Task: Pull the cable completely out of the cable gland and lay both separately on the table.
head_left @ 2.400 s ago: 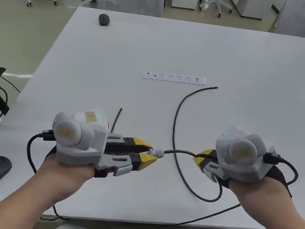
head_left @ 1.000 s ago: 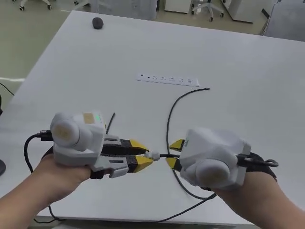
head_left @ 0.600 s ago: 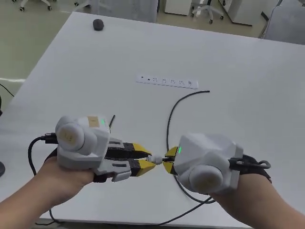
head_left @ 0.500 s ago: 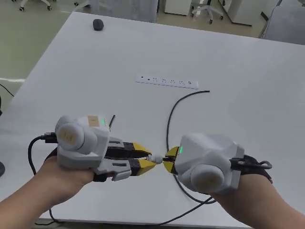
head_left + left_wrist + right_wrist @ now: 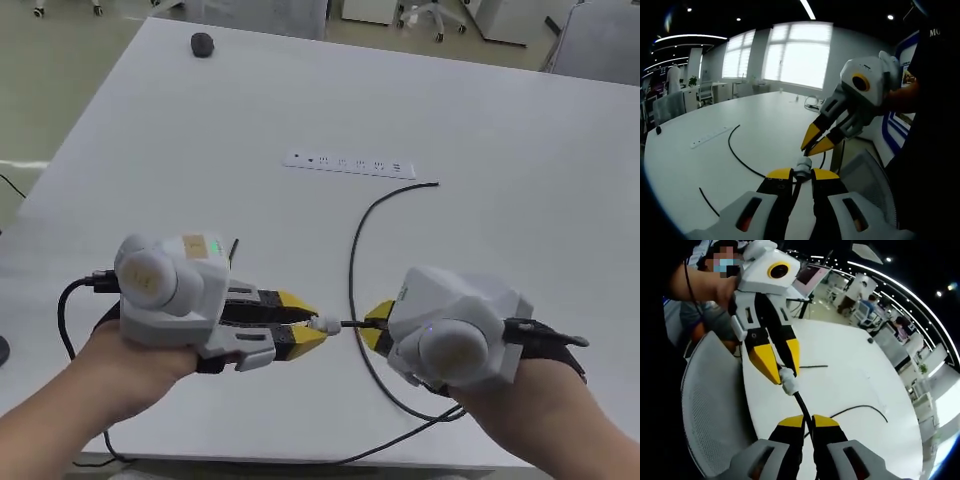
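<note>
2 tools on gland, cable

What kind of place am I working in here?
Probably an open-plan office or lab: a big white table with a power strip on it, wheeled office chairs beyond its far edge, and wide windows in the left gripper view.

bright even light, sharp head view; both gripper views bow at the edges, windows blown white.
</note>
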Motion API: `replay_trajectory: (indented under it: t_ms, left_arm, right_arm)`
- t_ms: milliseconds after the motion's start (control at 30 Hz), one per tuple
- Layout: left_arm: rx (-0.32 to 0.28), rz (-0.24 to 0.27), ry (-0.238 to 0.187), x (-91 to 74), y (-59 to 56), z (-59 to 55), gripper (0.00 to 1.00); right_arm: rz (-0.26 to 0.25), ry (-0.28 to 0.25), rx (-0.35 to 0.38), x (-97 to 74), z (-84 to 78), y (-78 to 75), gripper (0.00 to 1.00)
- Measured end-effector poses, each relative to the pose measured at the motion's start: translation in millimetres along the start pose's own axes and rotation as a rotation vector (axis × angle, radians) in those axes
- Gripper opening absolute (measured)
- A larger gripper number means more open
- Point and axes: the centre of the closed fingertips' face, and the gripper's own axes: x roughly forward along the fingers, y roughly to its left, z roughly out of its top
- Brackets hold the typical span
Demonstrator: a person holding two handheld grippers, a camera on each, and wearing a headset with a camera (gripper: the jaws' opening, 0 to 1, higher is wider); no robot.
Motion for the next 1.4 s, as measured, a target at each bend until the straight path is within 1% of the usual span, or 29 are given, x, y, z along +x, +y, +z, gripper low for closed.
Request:
replay_trajectory:
  t_ms: [67,167,300,367,467,500,567,600,767,967,1000,1100,1133,1200,1267,1300,1400]
  left_arm:
    - [0.000,0.000,-0.002,-0.4,-0.2,0.3,0.15]
    - [0.001,0.003,-0.001,-1.1,0.5,-0.1,0.15]
    - [0.001,0.005,-0.002,-1.9,1.0,-0.2,0.15]
    - [0.002,0.008,-0.002,-2.3,1.3,0.0,0.15]
    - [0.004,0.009,-0.003,-2.7,1.4,0.3,0.15]
    - [0.003,0.008,-0.003,-3.0,1.2,0.0,0.15]
    - [0.007,0.009,0.000,-3.2,0.8,-0.4,0.15]
    - [0.007,0.009,-0.001,-3.2,0.4,-0.2,0.15]
    - [0.008,0.010,0.006,-3.0,-0.7,-1.9,0.15]
    - [0.010,0.012,0.013,-1.9,-1.2,-3.1,0.15]
    - [0.010,0.013,0.013,-1.4,-1.3,-3.2,0.15]
    - [0.011,0.014,0.014,-0.5,-1.3,-3.4,0.15]
    - [0.011,0.015,0.014,-0.3,-1.4,-3.3,0.15]
    - [0.009,0.015,0.014,0.0,-1.6,-3.4,0.15]
    - [0.008,0.016,0.014,0.4,-1.7,-3.7,0.15]
    - [0.007,0.016,0.014,0.7,-2.0,-3.8,0.15]
    - [0.008,0.014,0.017,1.4,-2.6,-4.5,0.15]
  right_arm:
    - [-0.005,-0.010,0.024,-0.5,-1.2,-1.8,0.00]
    - [-0.013,-0.006,0.035,0.3,-6.2,-4.3,0.00]
    - [-0.026,0.000,0.077,-0.3,-14.7,-10.2,0.00]
    - [-0.031,0.002,0.114,1.4,-22.2,-13.0,0.00]
    - [-0.043,0.010,0.136,2.6,-30.2,-17.3,0.00]
    - [-0.047,0.016,0.159,3.0,-34.7,-18.8,0.00]
    - [-0.052,0.020,0.183,4.0,-40.4,-20.7,0.00]
    - [-0.054,0.027,0.210,5.3,-46.0,-21.3,0.00]
    - [-0.074,0.056,0.275,8.9,-67.5,-27.0,0.00]
    - [-0.074,0.059,0.330,12.1,-78.8,-29.4,0.00]
    - [-0.072,0.067,0.351,13.5,-82.5,-29.1,0.00]
    - [-0.084,0.075,0.367,15.1,-88.2,-31.0,0.00]
    - [-0.088,0.088,0.393,15.7,-92.9,-31.2,0.00]
    - [-0.098,0.098,0.411,16.2,-98.1,-33.3,0.00]
    - [-0.093,0.104,0.437,16.6,-101.1,-32.9,0.01]
    - [-0.092,0.104,0.440,16.6,-101.8,-32.7,0.01]
    - [-0.088,0.093,0.413,14.3,-100.1,-32.5,0.01]
